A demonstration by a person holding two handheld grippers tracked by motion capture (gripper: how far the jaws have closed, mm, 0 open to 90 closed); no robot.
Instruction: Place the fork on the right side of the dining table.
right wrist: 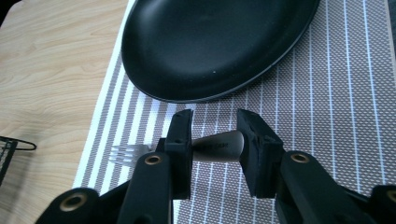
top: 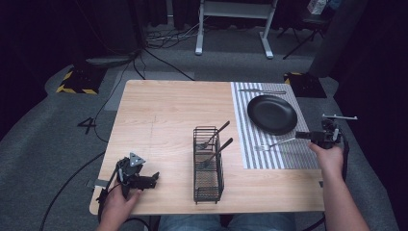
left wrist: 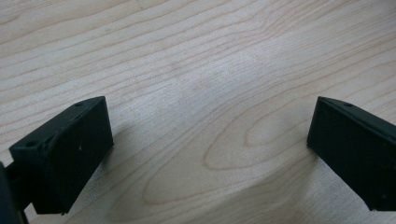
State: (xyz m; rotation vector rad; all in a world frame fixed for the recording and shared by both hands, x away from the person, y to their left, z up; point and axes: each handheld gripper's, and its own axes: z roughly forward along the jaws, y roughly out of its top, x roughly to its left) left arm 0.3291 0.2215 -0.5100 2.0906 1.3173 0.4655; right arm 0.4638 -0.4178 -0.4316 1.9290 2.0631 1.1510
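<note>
It looks like a place setting is being laid, though nobody has said so; judging by how things lie, it seems about half done. One black plate (top: 272, 114) sits on the one striped placemat (top: 308, 154) at the right of the wooden table (top: 159, 120), with one knife (top: 262, 91) lying on the mat beyond the plate. One fork (right wrist: 128, 154) lies on the mat just on the near side of the plate, tines pointing toward the basket, and the right gripper (right wrist: 215, 140) has its jaws around the fork's handle, narrowed to it; whether they press on it or have just slackened I cannot tell. One wire basket (top: 208, 166) stands mid-table with two dark-handled utensils (top: 215, 135) leaning out of it, so those may yet be left to move. The left gripper (left wrist: 210, 135) rests low over bare wood at the near left corner, jaws spread wide and holding nothing.
</note>
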